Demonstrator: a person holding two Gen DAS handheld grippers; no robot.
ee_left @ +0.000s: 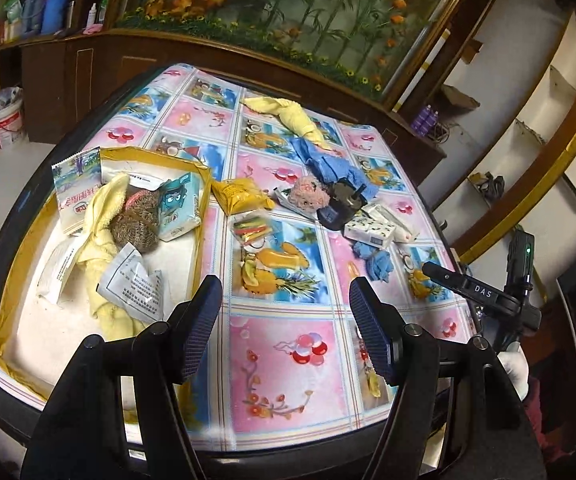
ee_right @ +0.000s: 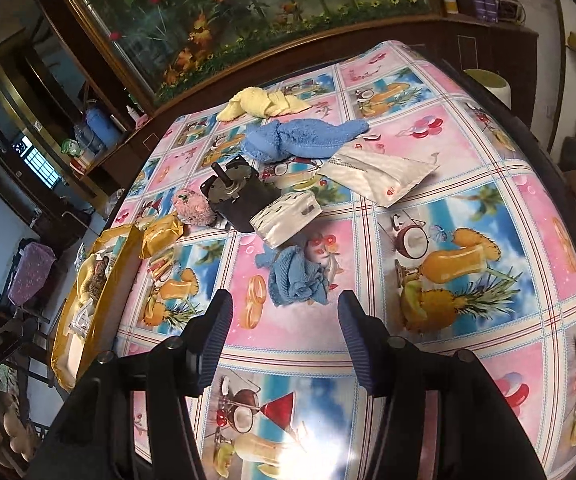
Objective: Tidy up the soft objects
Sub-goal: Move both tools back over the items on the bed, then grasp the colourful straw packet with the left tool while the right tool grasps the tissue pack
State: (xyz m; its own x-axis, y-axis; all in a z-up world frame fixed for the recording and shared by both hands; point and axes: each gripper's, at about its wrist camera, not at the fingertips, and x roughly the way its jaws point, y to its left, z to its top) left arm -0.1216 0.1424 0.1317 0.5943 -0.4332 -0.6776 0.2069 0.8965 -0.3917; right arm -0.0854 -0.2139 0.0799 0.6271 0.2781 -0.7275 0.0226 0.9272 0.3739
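Observation:
My left gripper is open and empty above the near table edge, right of a gold-rimmed box that holds a yellow cloth, a brown scrubber and packets. My right gripper is open and empty, just short of a small crumpled blue cloth, also in the left wrist view. Farther off lie a tissue pack, a pink fluffy ball, a large blue towel and a yellow towel.
A black motor lies beside the pink ball. A silver pouch, a yellow packet and a clear bag of coloured sticks lie on the patterned tablecloth. A dark cabinet with an aquarium stands behind.

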